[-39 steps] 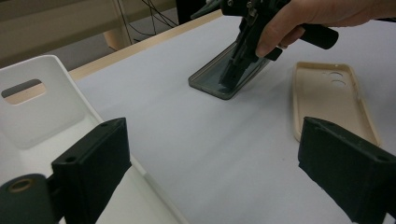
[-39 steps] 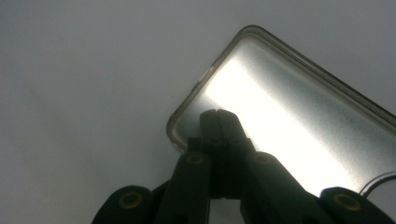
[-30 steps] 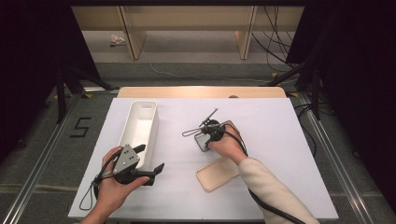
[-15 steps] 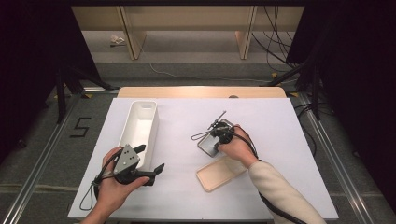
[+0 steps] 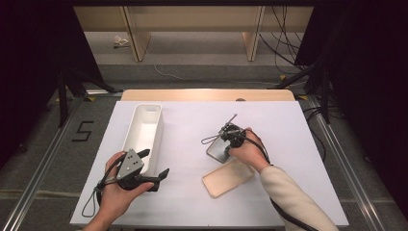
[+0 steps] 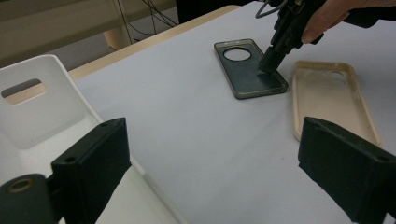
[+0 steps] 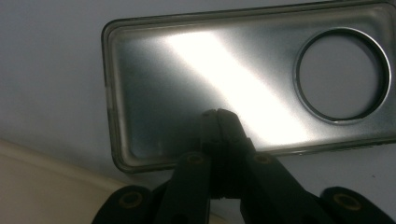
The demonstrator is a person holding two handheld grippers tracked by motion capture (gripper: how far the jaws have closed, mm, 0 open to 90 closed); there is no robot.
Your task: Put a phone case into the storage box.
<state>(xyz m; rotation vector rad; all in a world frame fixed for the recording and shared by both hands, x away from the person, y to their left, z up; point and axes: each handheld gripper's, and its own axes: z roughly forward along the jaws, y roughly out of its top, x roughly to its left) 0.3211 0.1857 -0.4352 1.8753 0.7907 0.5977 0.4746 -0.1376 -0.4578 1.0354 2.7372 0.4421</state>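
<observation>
The dark smoky translucent phone case with a round camera hole [image 7: 247,84] lies flat, inside up, mid-table beside a beige phone case [image 5: 227,177]. The right gripper [image 7: 218,114] has its jaws pinched together, holding nothing, tips pressing the case floor. Looks light, bendy and slick, so I'd grab it by a raised side wall.

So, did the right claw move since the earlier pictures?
Yes. The right claw went right, away from the white bin, pressing shut on the dark case.
</observation>
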